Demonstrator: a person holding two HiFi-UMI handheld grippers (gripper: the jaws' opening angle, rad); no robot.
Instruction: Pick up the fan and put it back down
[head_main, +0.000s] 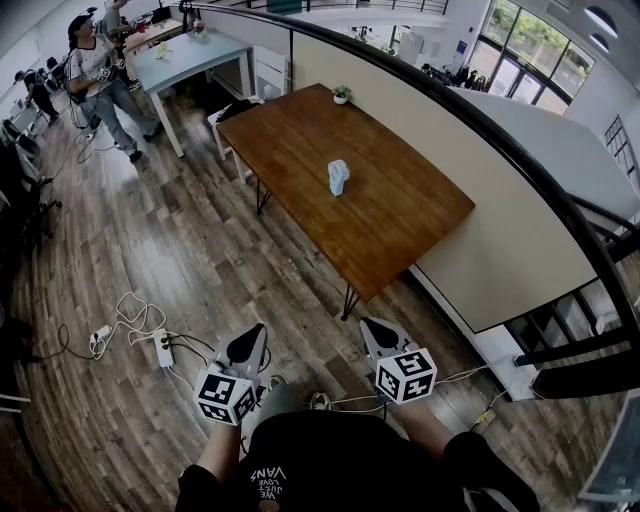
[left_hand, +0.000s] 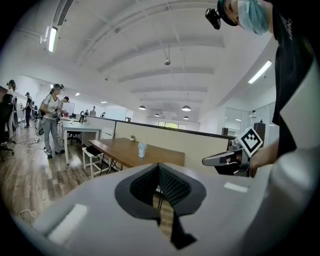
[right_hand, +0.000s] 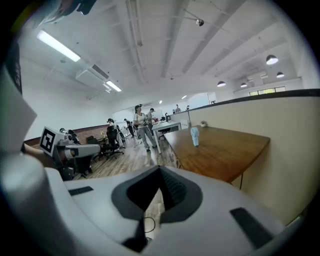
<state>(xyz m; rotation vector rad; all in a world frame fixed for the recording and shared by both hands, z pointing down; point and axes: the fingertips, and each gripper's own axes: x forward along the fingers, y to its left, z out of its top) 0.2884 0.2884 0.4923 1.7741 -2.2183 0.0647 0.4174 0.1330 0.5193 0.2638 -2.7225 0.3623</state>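
Observation:
A small white and pale-blue fan (head_main: 339, 177) stands upright near the middle of a brown wooden table (head_main: 300, 150). It also shows far off in the left gripper view as the fan (left_hand: 142, 149) and in the right gripper view as the fan (right_hand: 194, 136). My left gripper (head_main: 255, 337) and right gripper (head_main: 371, 330) are held close to my body, well short of the table's near corner, above the wooden floor. Both are shut with nothing between the jaws. From the left gripper (left_hand: 159, 176) view the right gripper (left_hand: 220, 160) shows at the right.
A small potted plant (head_main: 341, 95) sits at the table's far end. A beige partition wall (head_main: 450, 190) runs along the table's right side. A power strip with cables (head_main: 160, 348) lies on the floor at left. A person (head_main: 100, 80) stands by a light-blue desk (head_main: 195, 50) at far left.

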